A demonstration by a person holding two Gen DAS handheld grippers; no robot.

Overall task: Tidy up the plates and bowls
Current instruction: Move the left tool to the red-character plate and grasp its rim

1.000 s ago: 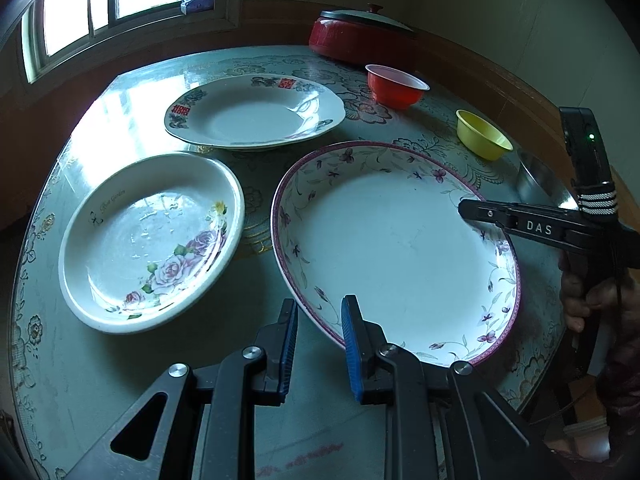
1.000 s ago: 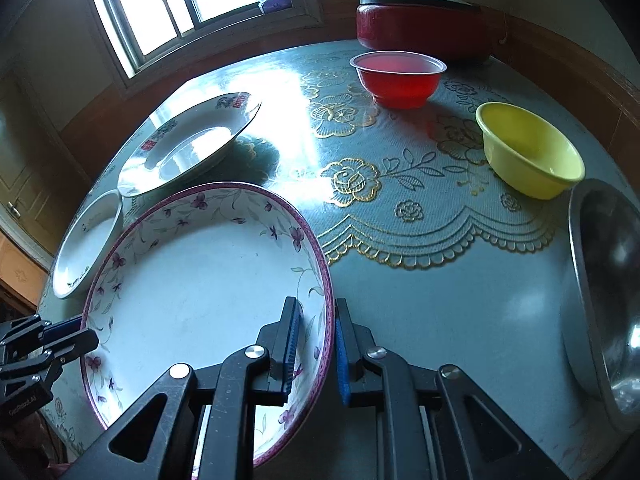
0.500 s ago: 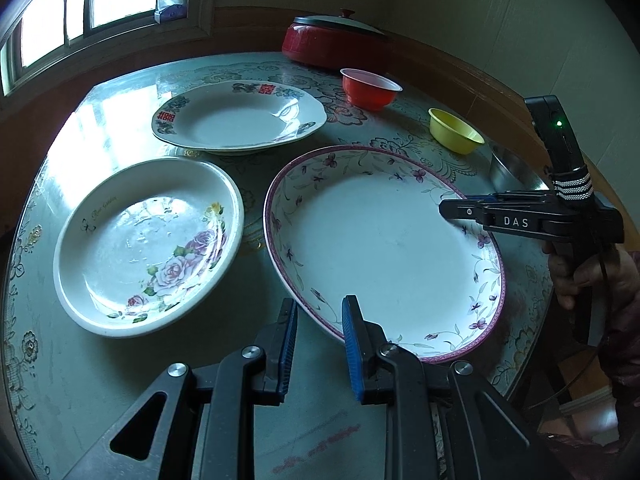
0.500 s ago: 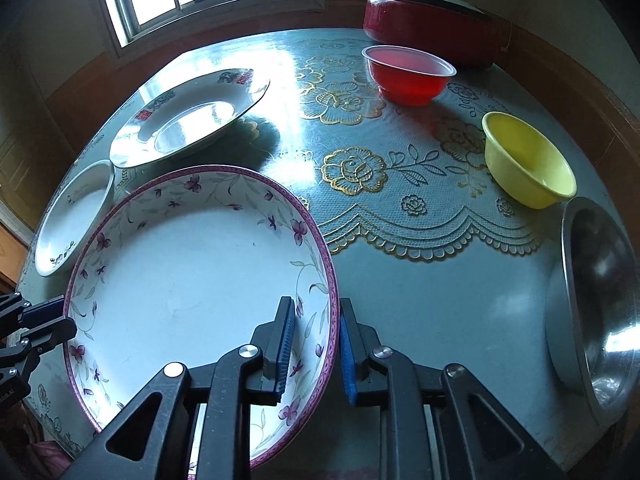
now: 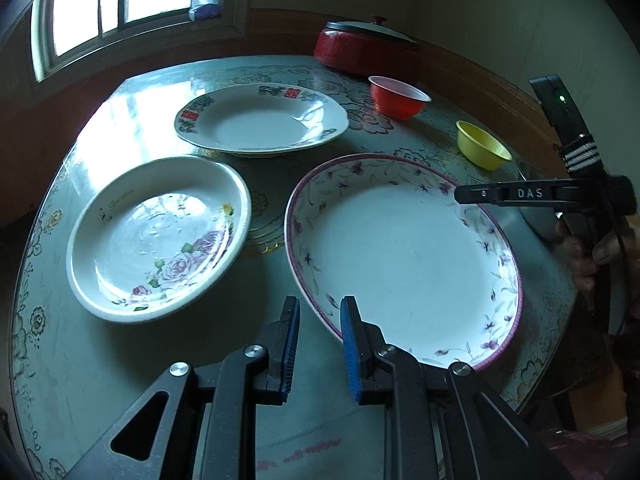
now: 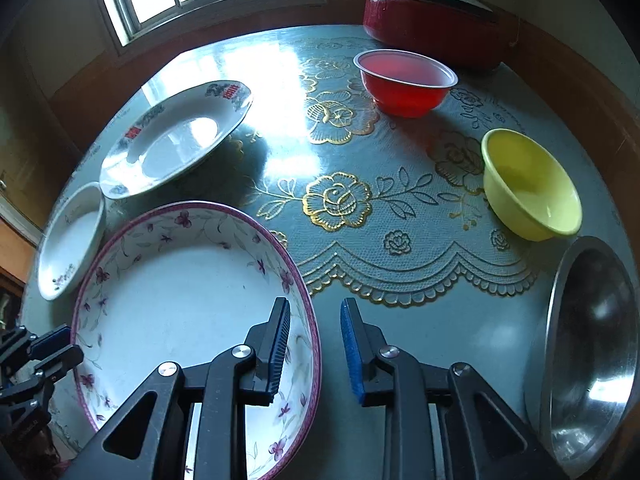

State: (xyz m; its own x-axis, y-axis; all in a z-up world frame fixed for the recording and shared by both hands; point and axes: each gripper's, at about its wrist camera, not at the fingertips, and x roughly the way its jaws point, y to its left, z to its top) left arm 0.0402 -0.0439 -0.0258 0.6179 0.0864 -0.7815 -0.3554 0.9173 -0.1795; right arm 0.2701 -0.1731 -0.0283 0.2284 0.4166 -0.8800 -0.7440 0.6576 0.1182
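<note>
A large purple-flowered plate (image 5: 404,256) (image 6: 180,296) lies at the table's near edge. A rose-pattern plate (image 5: 160,236) (image 6: 68,248) lies to its left and a red-marked plate (image 5: 260,120) (image 6: 176,140) behind. A red bowl (image 5: 398,96) (image 6: 404,80), a yellow bowl (image 5: 482,150) (image 6: 528,188) and a steel bowl (image 6: 588,344) sit on the right. My left gripper (image 5: 319,334) is open and empty just left of the large plate's near rim. My right gripper (image 6: 314,340) (image 5: 460,194) is open, its jaws either side of that plate's right rim.
A red lidded pot (image 5: 360,48) (image 6: 432,16) stands at the back by the wall. The round table (image 6: 360,208) has a glossy flowered cover. A window is behind on the left.
My right gripper has opened, letting go of the large plate's rim. My left gripper has opened slightly wider and the view shifted a little.
</note>
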